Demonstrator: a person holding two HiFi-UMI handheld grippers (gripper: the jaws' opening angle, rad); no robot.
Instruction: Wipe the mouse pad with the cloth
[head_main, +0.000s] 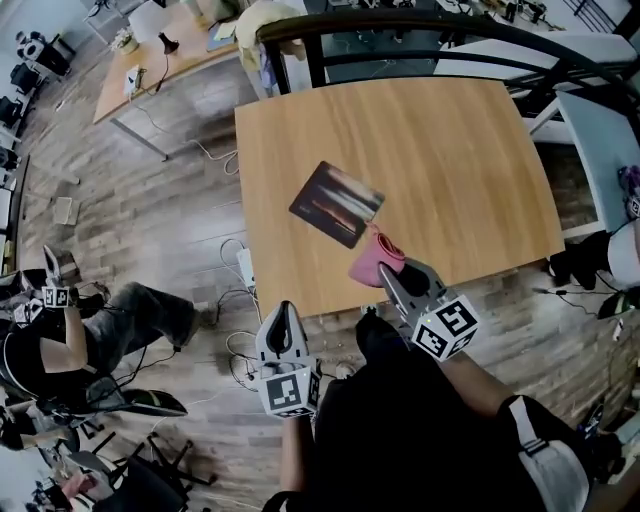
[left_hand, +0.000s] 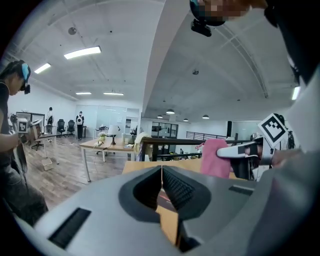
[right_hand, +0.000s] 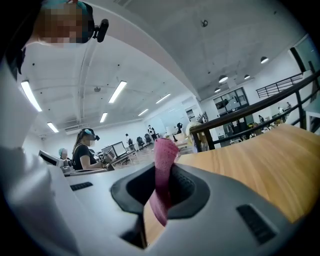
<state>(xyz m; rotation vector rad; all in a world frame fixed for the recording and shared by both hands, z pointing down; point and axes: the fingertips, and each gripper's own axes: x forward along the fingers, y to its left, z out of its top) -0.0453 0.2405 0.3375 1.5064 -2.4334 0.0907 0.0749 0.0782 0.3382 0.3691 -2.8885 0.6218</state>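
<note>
**A:** What's the right grey hand-held gripper (head_main: 388, 275) doing?

**B:** It's pointing nearly level over the near edge of the light wooden surface (head_main: 450, 150). It's clamped on a pink cloth (head_main: 374, 258), just beside the dark rectangular mouse pad (head_main: 337, 203). The left hand-held gripper (head_main: 283, 310) is at that edge too, jaws together, empty.

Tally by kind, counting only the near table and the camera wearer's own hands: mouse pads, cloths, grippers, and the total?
Mouse pad: 1
Pink cloth: 1
Grippers: 2 (left gripper, right gripper)
Total: 4
</note>
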